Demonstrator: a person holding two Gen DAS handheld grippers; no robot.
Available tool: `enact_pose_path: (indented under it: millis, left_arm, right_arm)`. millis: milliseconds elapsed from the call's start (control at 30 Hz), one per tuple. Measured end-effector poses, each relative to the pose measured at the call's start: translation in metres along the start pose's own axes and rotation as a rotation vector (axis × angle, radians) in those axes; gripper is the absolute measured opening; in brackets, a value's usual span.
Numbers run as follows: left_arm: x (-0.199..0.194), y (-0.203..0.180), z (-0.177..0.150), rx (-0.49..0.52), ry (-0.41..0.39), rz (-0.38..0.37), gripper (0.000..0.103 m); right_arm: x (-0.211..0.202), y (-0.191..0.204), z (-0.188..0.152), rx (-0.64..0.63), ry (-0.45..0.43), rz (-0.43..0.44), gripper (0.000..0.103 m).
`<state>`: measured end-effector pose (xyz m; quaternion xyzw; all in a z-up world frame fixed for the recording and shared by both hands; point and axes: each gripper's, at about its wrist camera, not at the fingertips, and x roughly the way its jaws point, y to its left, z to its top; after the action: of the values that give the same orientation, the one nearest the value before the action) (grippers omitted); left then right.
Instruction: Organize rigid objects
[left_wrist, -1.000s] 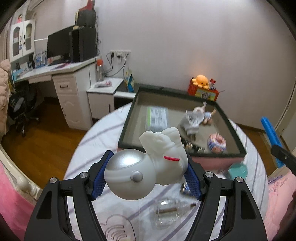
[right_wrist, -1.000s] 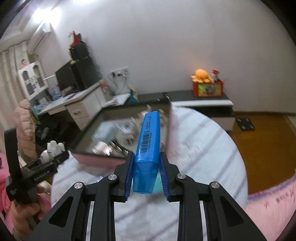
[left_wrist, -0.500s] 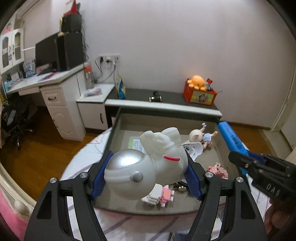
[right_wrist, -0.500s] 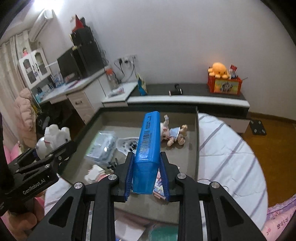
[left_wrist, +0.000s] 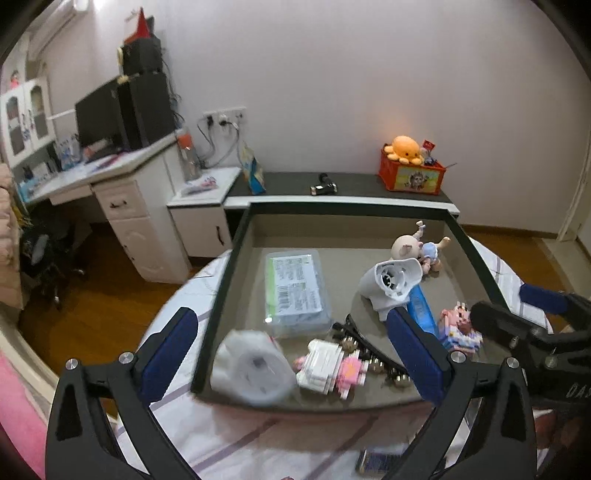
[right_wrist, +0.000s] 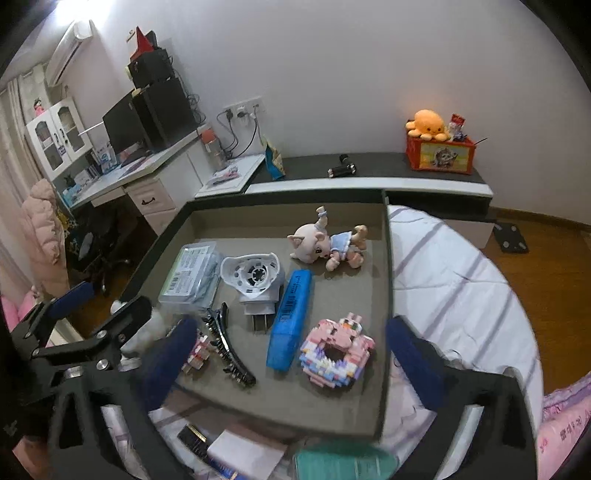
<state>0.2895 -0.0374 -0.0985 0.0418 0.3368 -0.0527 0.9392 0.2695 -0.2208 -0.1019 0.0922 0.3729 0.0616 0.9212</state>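
Note:
A dark-rimmed tray (left_wrist: 225, 273) (right_wrist: 386, 295) stands on the round striped table. My left gripper (left_wrist: 291, 354) is open over its near left corner. The white and silver toy (left_wrist: 253, 367) is blurred below it at the tray's near left corner; it also shows in the right wrist view (right_wrist: 147, 332). My right gripper (right_wrist: 291, 354) is open above the tray's near side. The blue case (right_wrist: 290, 317) (left_wrist: 421, 310) lies flat in the tray between a white plug adapter (right_wrist: 255, 277) and a pink block ring (right_wrist: 336, 354).
The tray also holds a clear packet (right_wrist: 192, 273), a doll (right_wrist: 325, 243), a black hair clip (right_wrist: 229, 343) and a block figure (left_wrist: 328, 363). A teal lid (right_wrist: 343, 461), a white card (right_wrist: 243, 454) and a dark item (left_wrist: 380, 459) lie before it.
Both grippers have opened. The left one has let go of the white and silver toy, which is dropping into the tray. The right one has released the blue case, now lying in the tray.

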Motion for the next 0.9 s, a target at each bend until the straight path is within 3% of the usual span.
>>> enact_pose_path:
  millis: [367,600,900]
  left_arm:
    - [-0.145,0.02,-0.021,-0.072,-0.166,0.046,0.103]
    - [-0.223,0.022,-0.04,-0.093,-0.218,0.046,0.103]
    - [-0.294,0.012,-0.076,-0.093,-0.289,0.046,0.103]
  right_arm:
    - [-0.129,0.022,-0.023,0.013,-0.2,-0.014,0.103]
    - [-0.222,0.04,-0.052,-0.035,-0.361,-0.077,0.103]
    - [-0.285,0.06,-0.099,-0.099,-0.431,-0.136,0.103]
